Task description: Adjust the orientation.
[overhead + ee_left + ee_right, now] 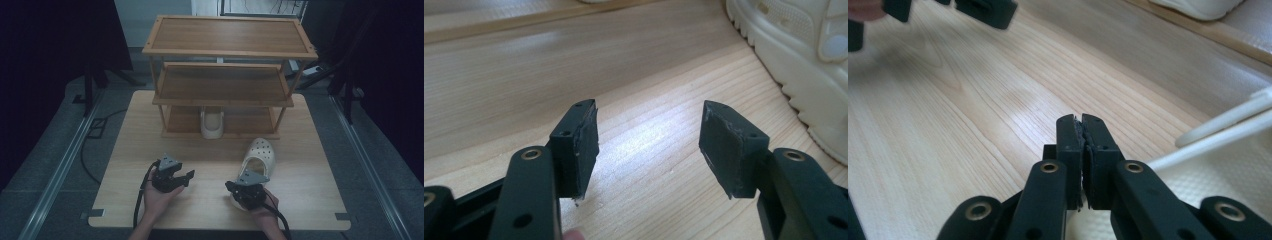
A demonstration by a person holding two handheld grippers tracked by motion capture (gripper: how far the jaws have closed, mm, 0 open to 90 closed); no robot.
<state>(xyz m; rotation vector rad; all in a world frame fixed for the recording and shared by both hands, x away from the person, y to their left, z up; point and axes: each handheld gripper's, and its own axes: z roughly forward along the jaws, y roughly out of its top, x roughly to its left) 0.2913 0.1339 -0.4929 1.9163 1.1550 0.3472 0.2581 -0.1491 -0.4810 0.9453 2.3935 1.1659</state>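
Judging from the layout, the job is about half done: one white clog [212, 123] already sits on the bottom shelf of the wooden rack [230, 50] at twelve o'clock on the table [150, 130], while its mate [260, 156] lies loose at four o'clock. Pressed together, the right gripper [239, 187] has its jaws empty just beside that clog's heel. Wide apart, the left gripper [186, 176] holds nothing at seven o'clock. Dim light blurs the shelved clog, and the right gripper covers the loose clog's heel.
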